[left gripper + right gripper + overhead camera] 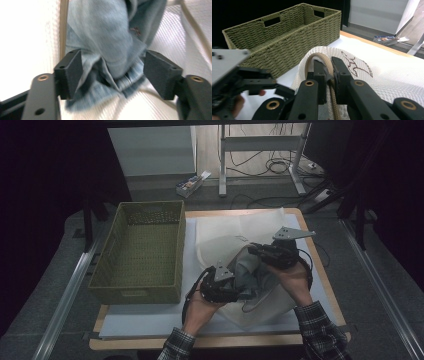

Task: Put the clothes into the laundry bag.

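Left gripper [231, 281]: we saw it nearest to the person, near the middle of the table, at the left side of the cloth. Its jaws stood apart, and a bunch of the blue-grey garment [110, 50] lay between them; the pads [71, 72] were beside the cloth, not pressing it.
Blue-grey garment: it lay crumpled between the two grippers, partly inside the white mesh bag [225, 240].
Right gripper [255, 251]: we saw it a little farther and to the right. Its jaws were together, clamped on the beige cord [327, 65] at the edge of the mesh bag.
White mesh bag: it was spread on the white sheet [150, 320] of the table, right of the basket, with a small dark red drawing [357, 66] on it.
Green woven basket [141, 251]: it stood at the left side of the table, just beside the bag.
Small box [190, 184]: it lay on the floor, beyond the far edge of the table.
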`<state>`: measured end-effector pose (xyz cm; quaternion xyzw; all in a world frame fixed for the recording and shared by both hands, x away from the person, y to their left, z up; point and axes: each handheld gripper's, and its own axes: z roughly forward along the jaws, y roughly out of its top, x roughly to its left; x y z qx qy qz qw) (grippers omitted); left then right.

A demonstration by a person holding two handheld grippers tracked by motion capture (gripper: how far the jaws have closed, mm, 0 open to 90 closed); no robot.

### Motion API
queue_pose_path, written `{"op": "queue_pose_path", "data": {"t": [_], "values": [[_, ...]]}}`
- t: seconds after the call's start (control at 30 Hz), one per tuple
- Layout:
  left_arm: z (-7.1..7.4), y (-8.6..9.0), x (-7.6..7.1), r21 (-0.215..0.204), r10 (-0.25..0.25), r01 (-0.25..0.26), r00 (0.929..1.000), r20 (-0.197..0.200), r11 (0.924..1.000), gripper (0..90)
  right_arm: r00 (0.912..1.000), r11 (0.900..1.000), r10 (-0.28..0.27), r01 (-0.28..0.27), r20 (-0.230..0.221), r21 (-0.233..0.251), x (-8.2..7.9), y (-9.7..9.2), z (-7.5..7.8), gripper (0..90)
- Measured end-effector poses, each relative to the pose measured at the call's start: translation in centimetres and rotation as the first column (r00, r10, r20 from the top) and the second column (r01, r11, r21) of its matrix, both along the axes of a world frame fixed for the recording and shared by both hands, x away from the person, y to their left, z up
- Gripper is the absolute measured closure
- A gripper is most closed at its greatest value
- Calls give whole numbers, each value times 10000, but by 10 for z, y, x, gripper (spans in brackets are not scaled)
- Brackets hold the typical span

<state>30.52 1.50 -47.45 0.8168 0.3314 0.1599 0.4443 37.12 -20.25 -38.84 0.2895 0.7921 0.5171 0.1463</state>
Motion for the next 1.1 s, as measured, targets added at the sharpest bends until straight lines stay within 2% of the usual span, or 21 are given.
{"op": "queue_pose_path", "data": {"t": [0.07, 0.13, 0.23, 0.27, 0.3, 0.37, 0.4, 0.43, 0.47, 0.5, 0.63, 0.8, 0.83, 0.87, 0.9, 1.0, 1.1], "values": [[-3, 4, -5, 212, 60, -57, 9999, -116, 9998, 335, 10000, 10000, 14, -14, -22, 0, 0, 0, 0, 814], [-15, 6, -8, 800, 252, -241, 9996, -130, 9965, 331, 10000, 10000, 15, -15, -18, -7, 0, 0, 0, 813], [-29, 7, -8, 1538, 597, -559, 9980, -197, 9865, 355, 10000, 10000, 32, -32, -30, -21, 0, 0, 0, 811], [-29, 7, -8, 1538, 597, -559, 9980, -197, 9865, 397, 10000, 10000, 45, -45, -38, -30, 0, 0, -1, 810], [-33, 7, -8, 1772, 735, -693, 9971, -173, 9817, 397, 10000, 10000, 45, -45, -38, -30, 0, 0, -1, 810], [-36, 9, -9, 1945, 808, -747, 9965, -233, 9781, 571, 9999, 10000, 67, -68, -83, -65, 0, 1, -2, 809], [-34, 10, -9, 1899, 922, -864, 9955, -221, 9780, 752, 9999, 9999, 71, -72, -103, -126, 1, 2, -3, 808], [-31, 13, -11, 1860, 1044, -996, 9944, -162, 9775, 752, 9999, 9999, 71, -72, -103, -126, 1, 2, -3, 808], [-24, 19, -12, 1673, 1256, -1214, 9920, -148, 9784, 829, 9999, 9999, 40, -42, -137, -138, 2, 2, -4, 807], [-24, 19, -12, 1673, 1256, -1214, 9920, -148, 9784, 834, 9999, 9999, 40, -42, -137, -138, 2, 2, -4, 807], [-15, 30, -16, 1568, 1366, -1323, 9905, -170, 9787, 837, 9999, 9999, -34, 32, -139, -107, 3, 0, -4, 807], [-26, 37, -21, 1384, 1510, -1421, 9870, -559, 9801, 817, 9998, 9998, -121, 119, -134, -135, 3, 0, -5, 809], [-29, 40, -22, 1438, 1669, -1584, 9848, -491, 9769, 717, 9998, 9998, -108, 106, -162, -157, 4, 0, -6, 809], [-29, 40, -22, 1438, 1669, -1584, 9848, -491, 9769, 621, 9998, 9998, -108, 106, -162, -157, 4, 0, -6, 809], [-28, 41, -23, 1449, 1699, -1621, 9845, -433, 9761, 609, 9998, 9998, -78, 75, -181, -167, 4, 1, -6, 808], [-21, 39, -23, 1227, 1357, -1294, 9898, -441, 9840, 585, 9998, 9998, -54, 50, -187, -188, 4, 2, -6, 808], [-14, 24, -19, 1279, 786, -746, 9966, -261, 9890, 456, 9999, 9998, -9, 6, -169, -175, 3, 4, -6, 807]]}}
